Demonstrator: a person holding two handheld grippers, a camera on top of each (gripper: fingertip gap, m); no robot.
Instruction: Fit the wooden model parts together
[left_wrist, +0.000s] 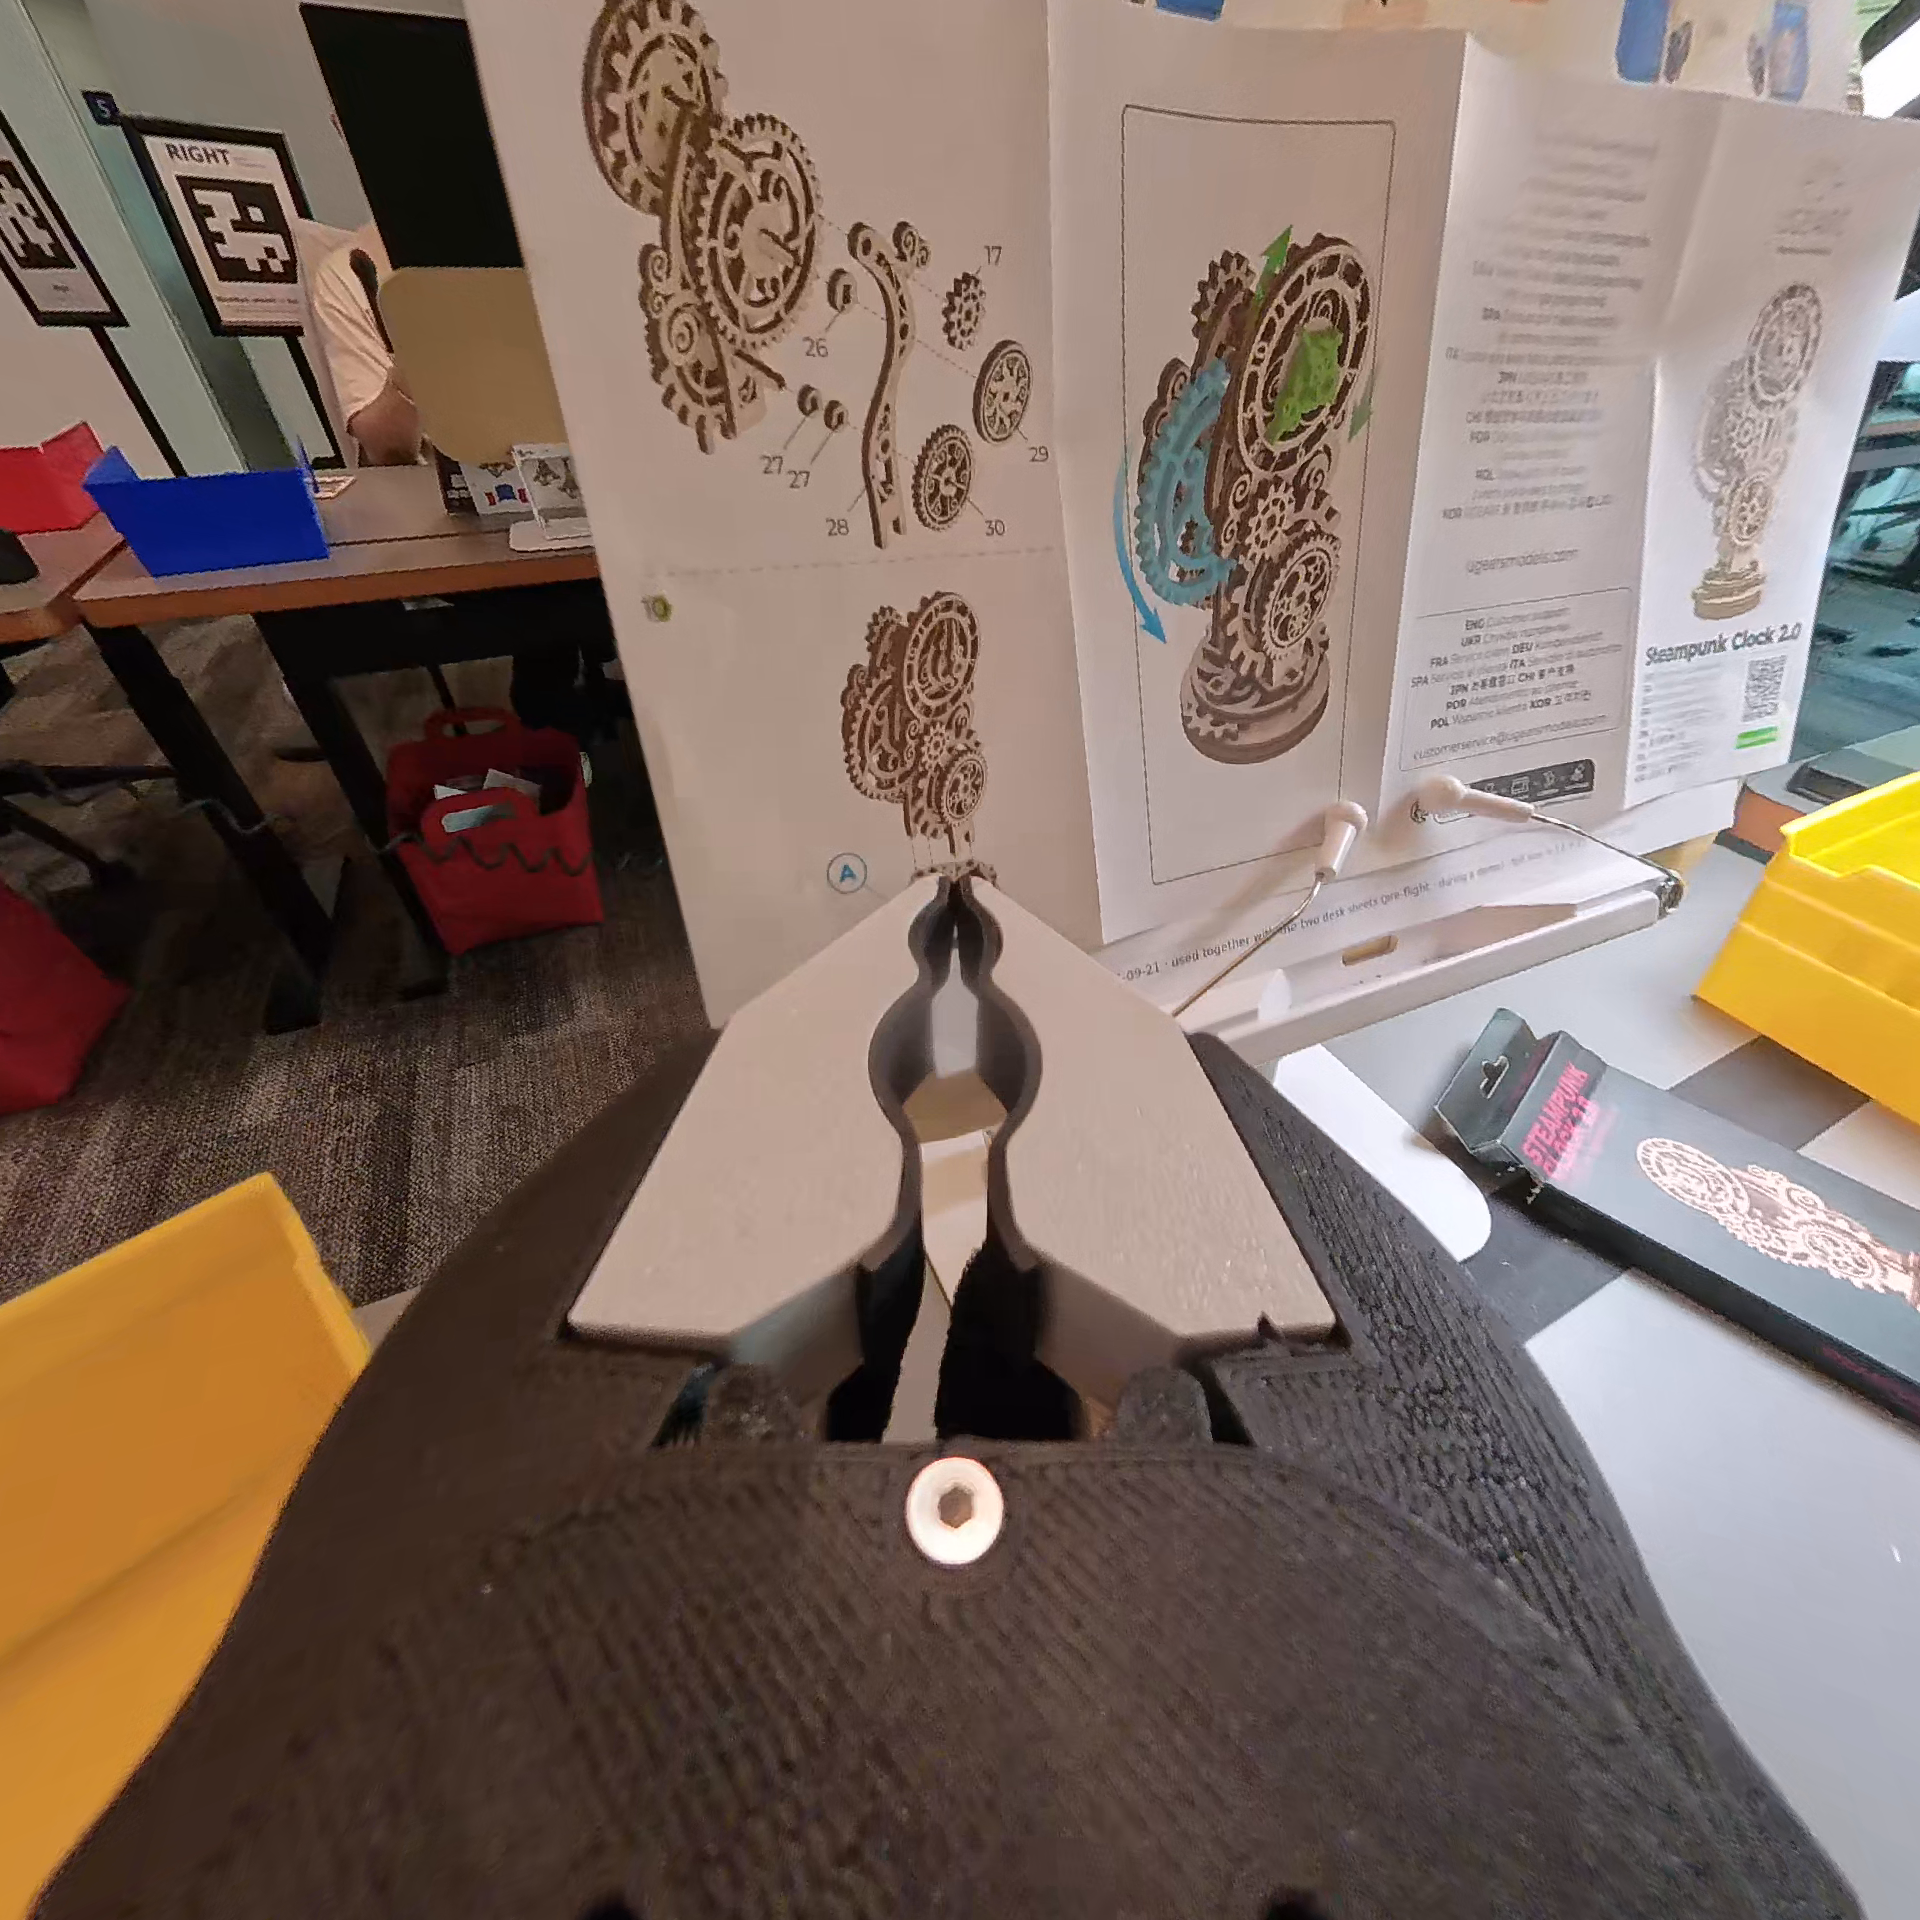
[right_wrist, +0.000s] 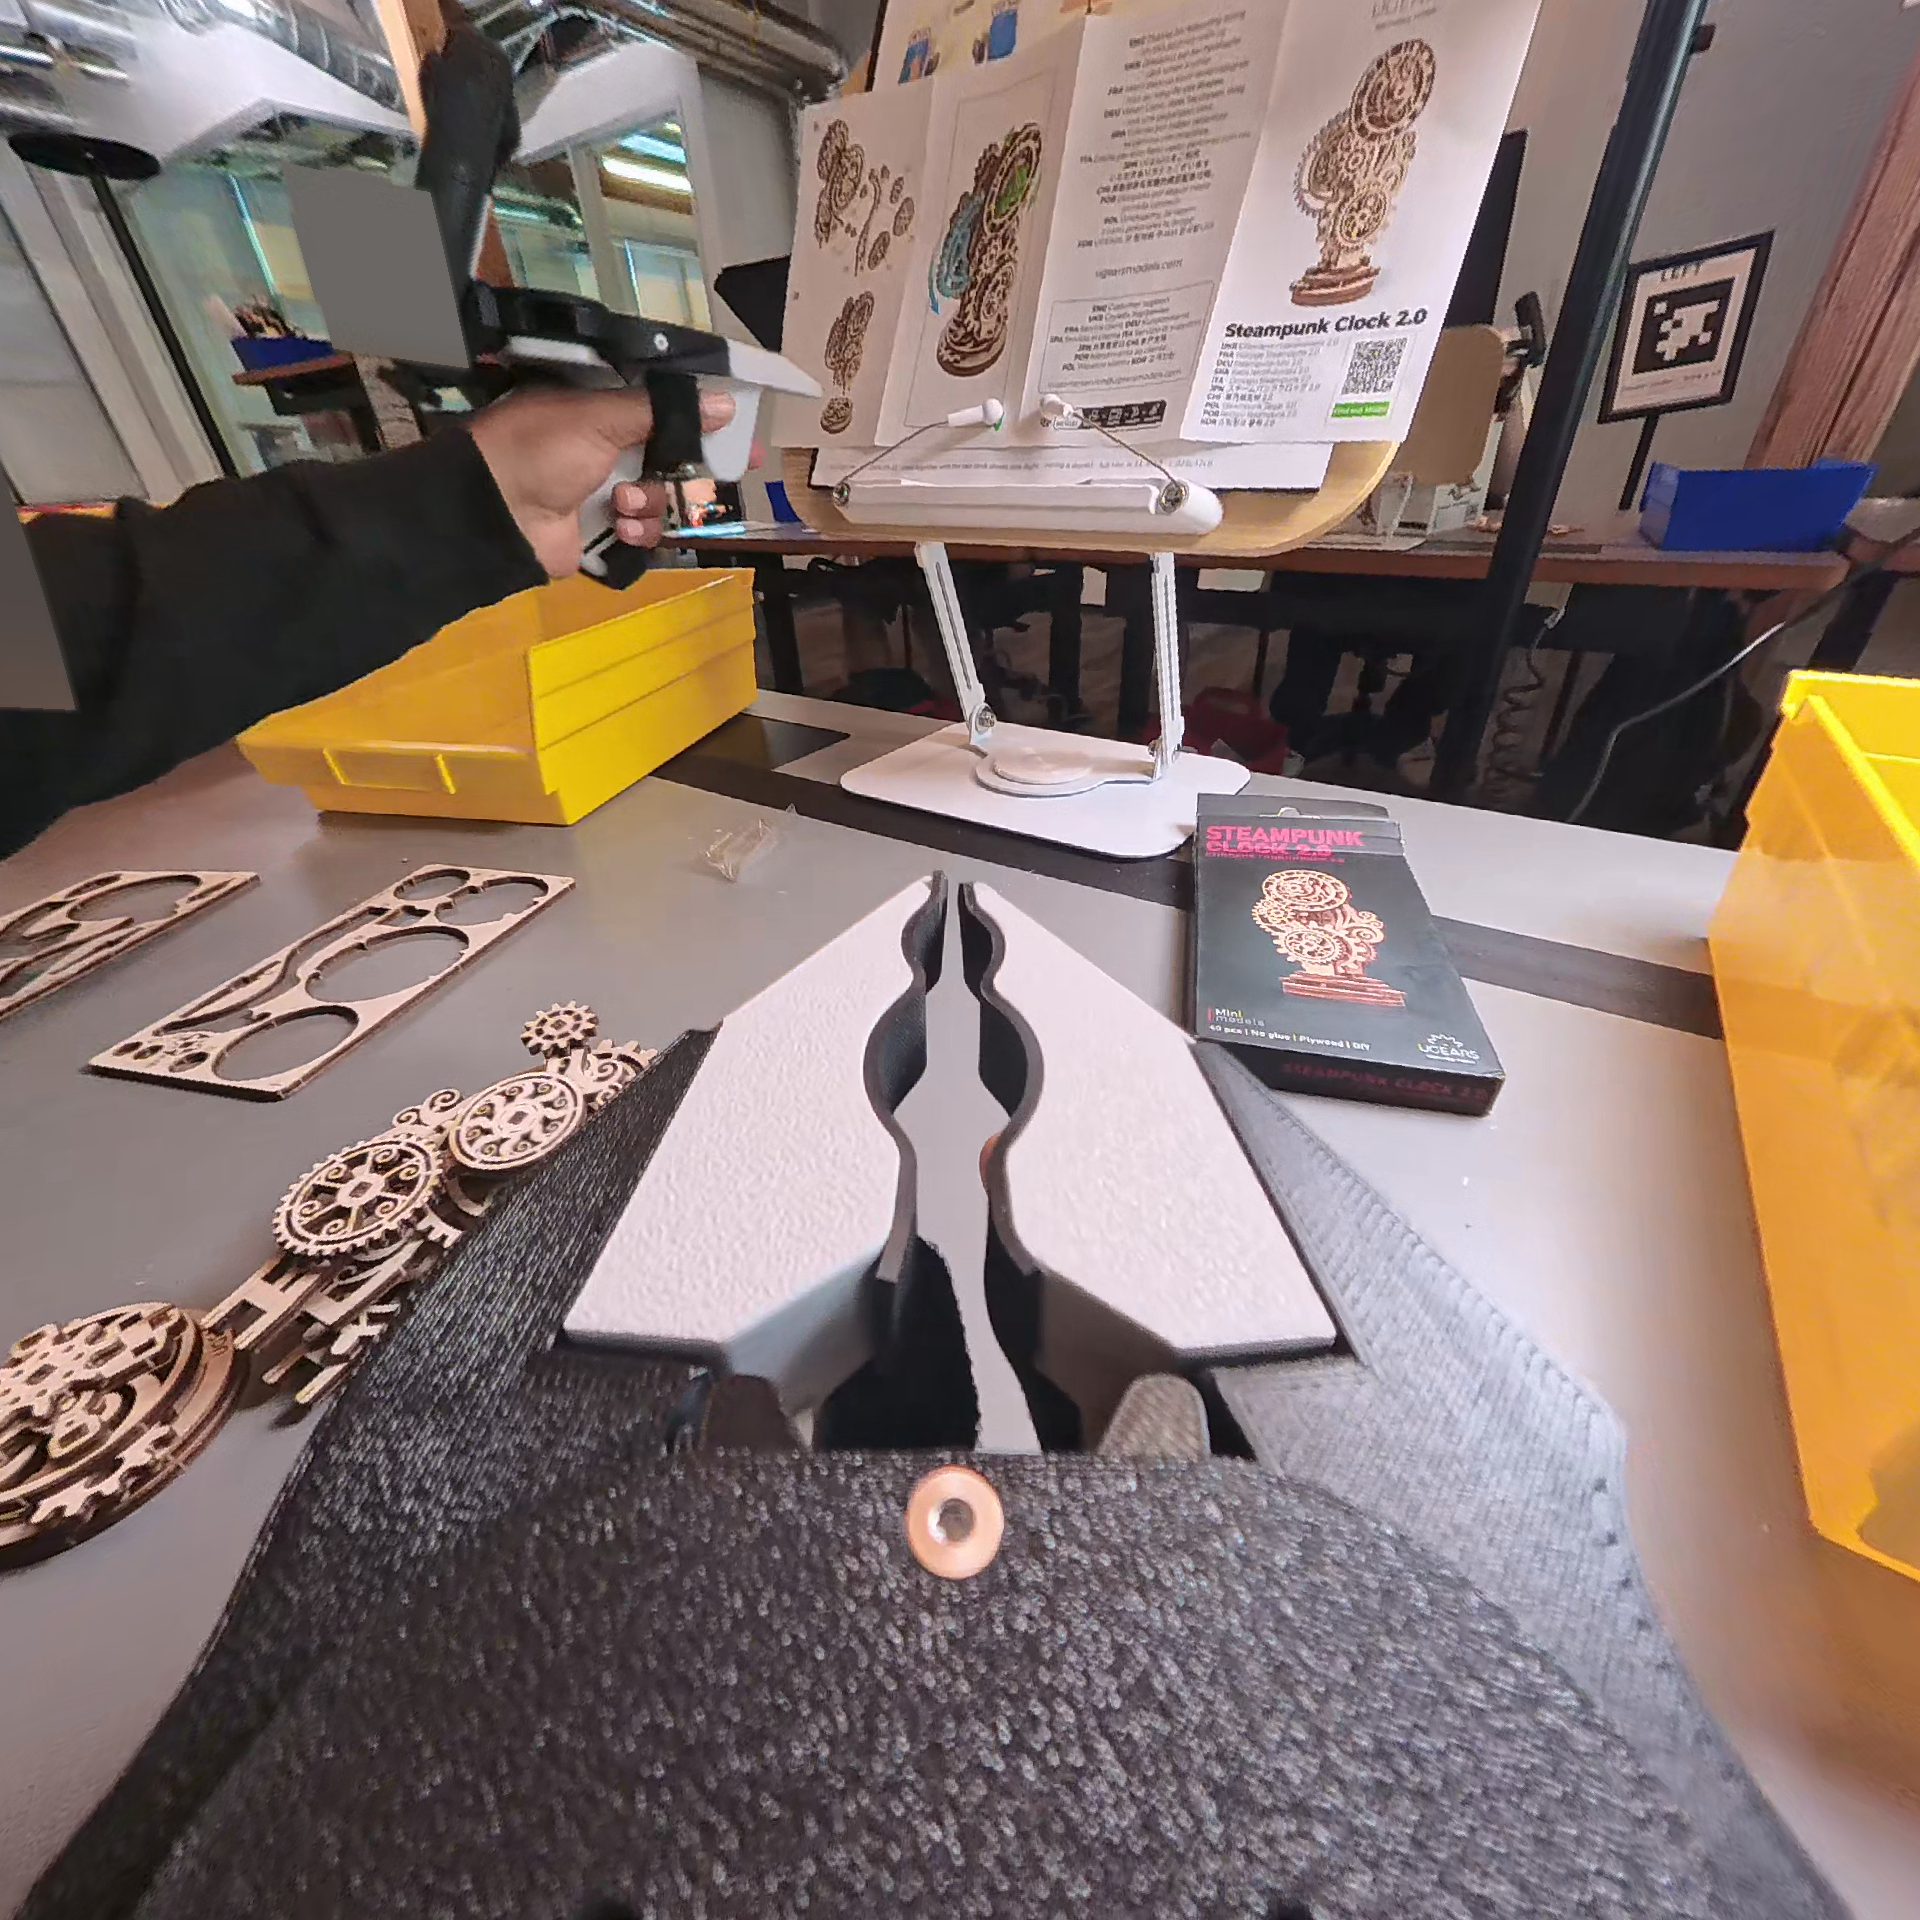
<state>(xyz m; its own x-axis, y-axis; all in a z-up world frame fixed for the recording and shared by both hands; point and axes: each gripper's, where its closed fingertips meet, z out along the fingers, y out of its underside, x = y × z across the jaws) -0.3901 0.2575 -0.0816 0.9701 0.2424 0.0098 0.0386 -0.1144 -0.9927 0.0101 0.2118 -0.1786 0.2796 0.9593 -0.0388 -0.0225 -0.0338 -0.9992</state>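
Both tongs clenched on nothing. Left tongs held high, tips nearly against the instruction sheets on the white stand. Right tongs hover low over the grey table, tips almost meeting, a thin slit between them.

The wooden model, a gear assembly lying flat, sits just left of the right tongs, partly tucked under their black body. Two emptied part frames lie farther left.

Risks, as we judge them: the right tongs' body could sweep the assembly sideways or snag a gear tooth if we swing left without lifting. The left tips could poke the sheets and tip the stand.

Surface: smooth grey top with a dark band ahead. Black kit box just right of the right tongs; yellow bins far left and far right. Beyond: other desks, a blue bin, marker boards, carpet.
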